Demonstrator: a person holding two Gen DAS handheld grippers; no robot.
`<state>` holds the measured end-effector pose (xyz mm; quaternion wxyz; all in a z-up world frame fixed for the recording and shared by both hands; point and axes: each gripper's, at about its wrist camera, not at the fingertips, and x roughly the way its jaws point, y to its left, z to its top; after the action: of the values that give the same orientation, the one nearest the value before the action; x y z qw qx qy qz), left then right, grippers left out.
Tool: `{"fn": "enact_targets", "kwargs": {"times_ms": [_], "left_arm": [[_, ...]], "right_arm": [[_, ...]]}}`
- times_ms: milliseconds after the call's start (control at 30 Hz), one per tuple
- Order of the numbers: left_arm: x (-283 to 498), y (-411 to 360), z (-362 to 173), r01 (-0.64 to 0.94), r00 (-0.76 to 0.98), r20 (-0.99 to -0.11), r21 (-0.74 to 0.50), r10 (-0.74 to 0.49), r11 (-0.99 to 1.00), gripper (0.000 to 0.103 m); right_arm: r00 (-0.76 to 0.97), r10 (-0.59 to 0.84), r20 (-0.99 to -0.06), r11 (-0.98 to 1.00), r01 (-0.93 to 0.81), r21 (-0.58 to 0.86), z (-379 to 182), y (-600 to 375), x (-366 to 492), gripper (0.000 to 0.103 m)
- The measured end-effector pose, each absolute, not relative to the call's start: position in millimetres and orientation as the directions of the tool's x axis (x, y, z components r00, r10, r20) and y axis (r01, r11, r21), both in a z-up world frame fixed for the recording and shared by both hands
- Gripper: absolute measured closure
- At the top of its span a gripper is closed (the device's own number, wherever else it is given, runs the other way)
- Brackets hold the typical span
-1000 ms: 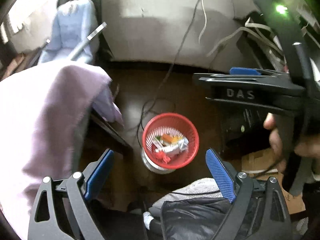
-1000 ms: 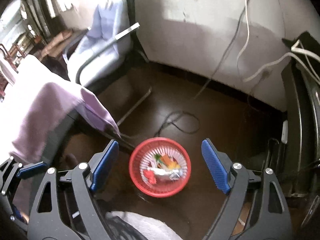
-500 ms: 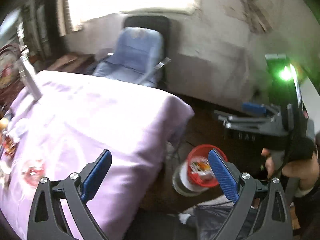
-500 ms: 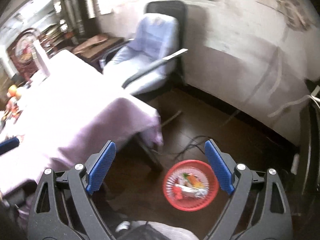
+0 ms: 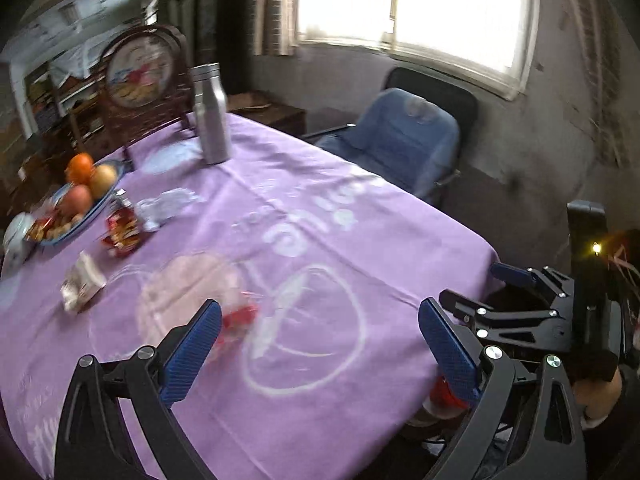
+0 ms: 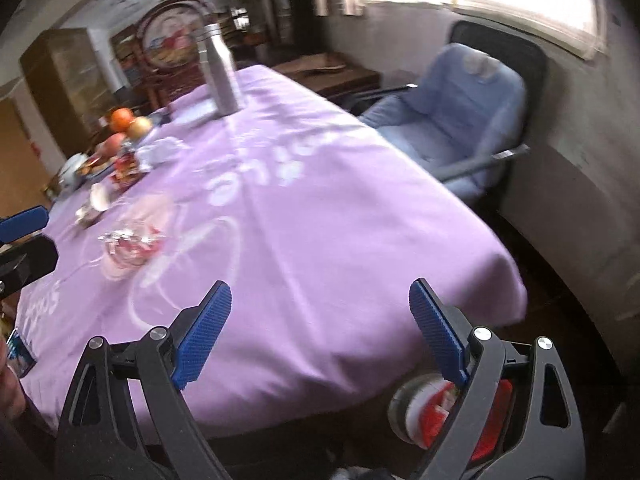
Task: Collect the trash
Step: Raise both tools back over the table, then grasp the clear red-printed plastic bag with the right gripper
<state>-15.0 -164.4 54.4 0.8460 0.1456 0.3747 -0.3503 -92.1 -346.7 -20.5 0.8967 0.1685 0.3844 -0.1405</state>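
Landmark: steel bottle, upright at the counter's far end, on purple cloth. Left of it, blue oval dish holds an orange, apples, small snacks. Trash: red wrapper and white crumpled paper beside the dish; clear crinkled plastic, blurred, probably a wrapper, nearest. Red mesh basket holding scraps stands on the floor below the near corner. Left hand-held gripper and right hand-held gripper: jaws wide, nothing between.

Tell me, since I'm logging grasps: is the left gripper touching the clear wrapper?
Apart. The left wrist view shows the left gripper open and empty, above the clear wrapper on the tablecloth.
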Motion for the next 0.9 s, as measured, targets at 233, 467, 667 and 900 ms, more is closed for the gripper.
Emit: {"fn": "enact_targets", "kwargs": {"times_ms": [233, 467, 667, 900], "left_arm": [[13.9, -134.2, 55.4, 0.663, 0.471, -0.747, -0.051, -0.469, 0.747, 0.006], [52.3, -95.6, 55.1, 0.582, 0.527, -0.740, -0.044, -0.418, 0.812, 0.006], [107.1, -48.1, 47.4, 0.418, 0.583, -0.756, -0.036, -0.298, 0.908, 0.006], [159.1, 2.8, 16.2, 0.249, 0.559, -0.796, -0.107, -0.233, 0.963, 0.006]], "right_arm": [[0.688, -0.055, -0.724, 0.955, 0.247, 0.163, -5.5, -304.8, -57.9, 0.015], [0.684, 0.054, -0.728, 0.985, 0.082, 0.150, -3.9, -258.9, -26.1, 0.013], [0.652, 0.133, -0.747, 0.989, -0.039, 0.142, -8.2, -219.7, -1.2, 0.013], [0.604, 0.141, -0.784, 0.988, -0.137, 0.072, -17.0, -182.7, 36.0, 0.010]]}}
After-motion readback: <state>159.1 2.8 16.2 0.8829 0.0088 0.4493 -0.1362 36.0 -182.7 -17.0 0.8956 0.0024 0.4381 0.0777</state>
